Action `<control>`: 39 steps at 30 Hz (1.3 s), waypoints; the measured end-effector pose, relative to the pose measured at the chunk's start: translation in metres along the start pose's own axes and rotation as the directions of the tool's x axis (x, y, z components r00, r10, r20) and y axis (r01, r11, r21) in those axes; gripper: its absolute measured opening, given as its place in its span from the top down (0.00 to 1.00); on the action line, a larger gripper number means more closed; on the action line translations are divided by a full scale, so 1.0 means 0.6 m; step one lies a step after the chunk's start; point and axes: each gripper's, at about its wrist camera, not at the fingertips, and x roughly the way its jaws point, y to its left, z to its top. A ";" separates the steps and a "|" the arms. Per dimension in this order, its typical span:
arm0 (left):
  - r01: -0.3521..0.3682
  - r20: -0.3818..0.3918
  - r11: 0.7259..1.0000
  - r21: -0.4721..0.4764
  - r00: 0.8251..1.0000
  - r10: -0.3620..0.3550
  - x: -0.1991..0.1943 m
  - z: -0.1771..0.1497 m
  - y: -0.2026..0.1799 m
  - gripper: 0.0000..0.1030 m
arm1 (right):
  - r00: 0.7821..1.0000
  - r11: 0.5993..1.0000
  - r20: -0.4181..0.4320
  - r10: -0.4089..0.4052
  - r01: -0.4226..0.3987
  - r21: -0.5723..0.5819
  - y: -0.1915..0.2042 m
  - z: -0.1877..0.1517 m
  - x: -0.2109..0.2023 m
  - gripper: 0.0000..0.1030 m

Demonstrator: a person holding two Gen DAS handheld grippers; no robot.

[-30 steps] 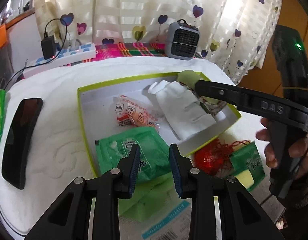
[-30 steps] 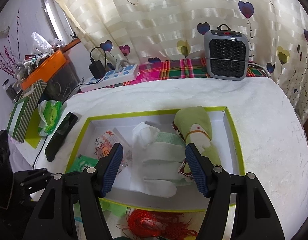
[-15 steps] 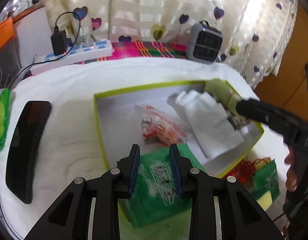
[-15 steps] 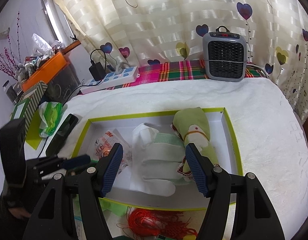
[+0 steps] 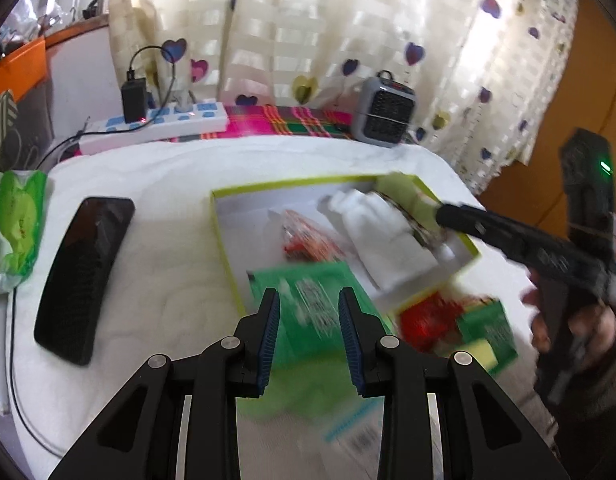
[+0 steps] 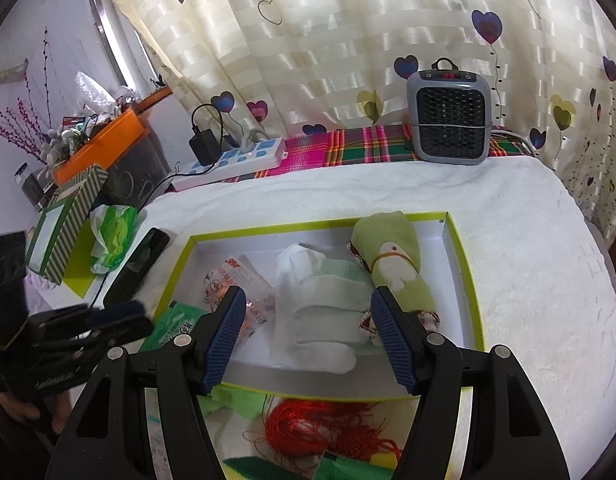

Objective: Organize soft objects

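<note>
Two tools over a green-rimmed box on a white-covered desk.
Desk (image 6: 527,240) carries box (image 6: 461,280); inside it, white glove (image 6: 315,312) mid-box, green roll (image 6: 391,264) at its right, red-print packet (image 6: 236,280) left, green pack (image 5: 308,312) at the near-left corner. Right tool (image 6: 308,334) gapes wide above the glove, empty. Left tool (image 5: 308,320) stands part open over the green pack; blurred, grip can't be told.
</note>
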 end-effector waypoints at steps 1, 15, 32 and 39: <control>0.016 -0.011 1.000 0.008 1.000 -0.016 -0.007 -0.009 -0.004 0.72 | 1.000 1.000 0.004 0.002 -0.002 0.002 -0.001 -0.001 -0.004 0.36; 0.009 -0.112 1.000 0.012 0.994 -0.007 0.027 -0.063 -0.026 0.72 | 1.000 1.000 0.012 -0.001 0.001 -0.002 0.002 -0.015 -0.021 0.36; 0.012 -0.041 1.000 -0.011 0.999 -0.013 0.043 -0.004 -0.033 0.72 | 1.000 1.000 0.014 -0.016 0.016 0.020 -0.011 -0.015 -0.027 0.36; -0.001 -0.068 1.000 -0.030 0.998 -0.001 0.067 0.009 -0.023 0.72 | 1.000 0.999 0.019 -0.017 0.016 0.029 -0.015 -0.015 -0.030 0.36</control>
